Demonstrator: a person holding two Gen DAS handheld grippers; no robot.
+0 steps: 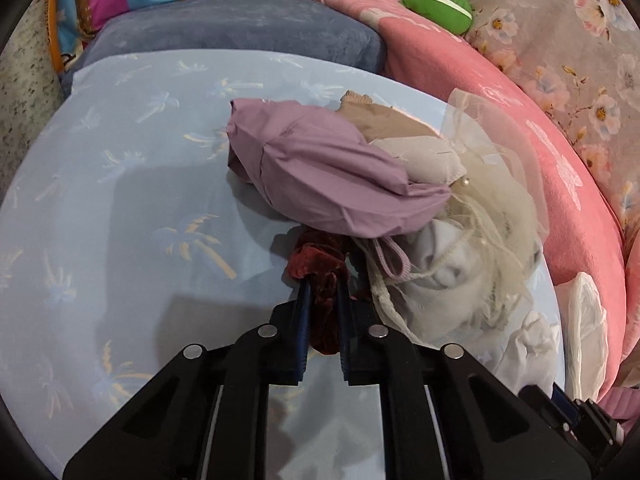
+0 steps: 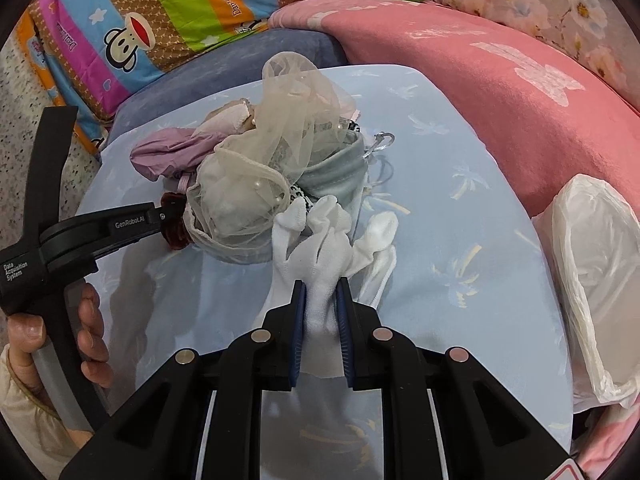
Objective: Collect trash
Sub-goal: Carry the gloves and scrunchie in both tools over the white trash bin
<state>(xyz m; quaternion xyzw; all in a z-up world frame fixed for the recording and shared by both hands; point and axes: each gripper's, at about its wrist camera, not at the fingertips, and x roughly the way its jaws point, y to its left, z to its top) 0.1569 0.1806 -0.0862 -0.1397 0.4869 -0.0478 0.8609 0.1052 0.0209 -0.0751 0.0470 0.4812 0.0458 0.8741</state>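
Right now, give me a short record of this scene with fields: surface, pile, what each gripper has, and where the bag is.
surface: light blue palm-print sheet
pile: lilac cloth, cream tulle, other small fabric items
left gripper: shut on dark red velvet scrunchie
right gripper: shut on white sock
bag: white plastic bag, at the sheet's right edge beside the pink blanket

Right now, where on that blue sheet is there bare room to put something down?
The sheet is bare left of the purple cloth, and between the white cloth and the plastic bag. The middle is crowded: a heap of cloths, with both grippers' jaws shut on pieces of it.
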